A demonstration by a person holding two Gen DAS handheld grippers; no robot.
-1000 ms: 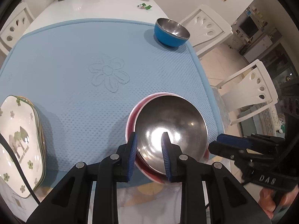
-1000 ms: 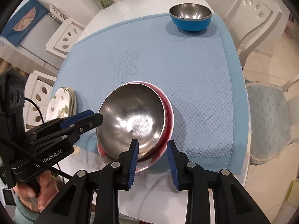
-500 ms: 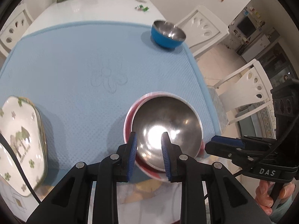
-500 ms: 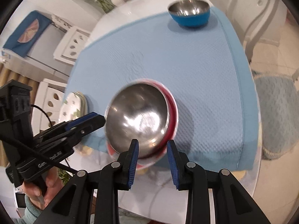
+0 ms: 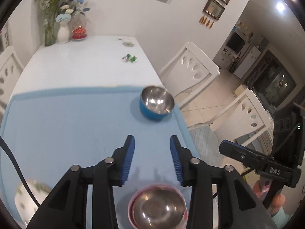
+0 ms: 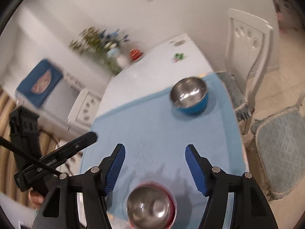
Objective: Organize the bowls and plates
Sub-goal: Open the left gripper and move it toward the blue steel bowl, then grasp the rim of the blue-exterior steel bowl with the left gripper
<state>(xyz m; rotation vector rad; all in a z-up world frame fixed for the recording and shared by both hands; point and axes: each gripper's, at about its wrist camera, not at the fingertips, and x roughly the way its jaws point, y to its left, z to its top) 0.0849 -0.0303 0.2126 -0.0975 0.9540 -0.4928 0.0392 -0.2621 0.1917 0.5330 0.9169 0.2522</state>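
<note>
A steel bowl nested in a red bowl (image 5: 158, 208) (image 6: 151, 206) sits on the blue mat's near edge, below both grippers and free of them. My left gripper (image 5: 152, 143) hangs above the mat with its jaws opening and nothing between them. My right gripper (image 6: 154, 151) is wider apart, jaws also opening, and holds nothing. A blue bowl with a steel inside (image 5: 156, 103) (image 6: 189, 96) stands at the mat's far right corner. A stack of white flowered plates (image 5: 28, 200) lies at the near left, blurred.
The blue mat (image 5: 66, 124) covers the near half of a white table (image 5: 80, 63). Vases with flowers (image 5: 57, 19), a red lidded cup (image 5: 79, 32) and a small green item (image 5: 130, 58) sit at the far end. White chairs (image 5: 192, 70) stand to the right.
Both grippers let go of the nested bowls, spread their jaws, and rose and tipped up. The bowls dropped to the bottom of each view and the far wall came into sight.
</note>
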